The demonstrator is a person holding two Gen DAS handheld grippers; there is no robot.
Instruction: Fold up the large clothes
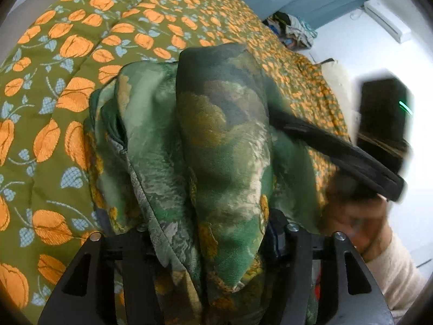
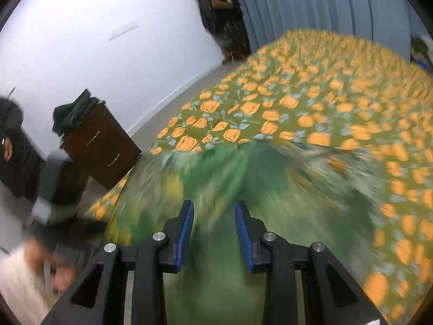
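A large green patterned garment is bunched up over the left gripper, hiding its fingertips; the cloth seems held between its fingers. The garment hangs above the bed's olive quilt with orange flowers. A black band of the garment stretches to the right toward the other hand. In the right wrist view the right gripper is open, its blue pads apart with nothing between them, just above the blurred green garment spread on the quilt.
A brown nightstand with dark clothes on top stands left of the bed. Blue curtains hang behind the bed. A pile of clothes lies at the far bed corner. A person's cream-sleeved arm is at the right.
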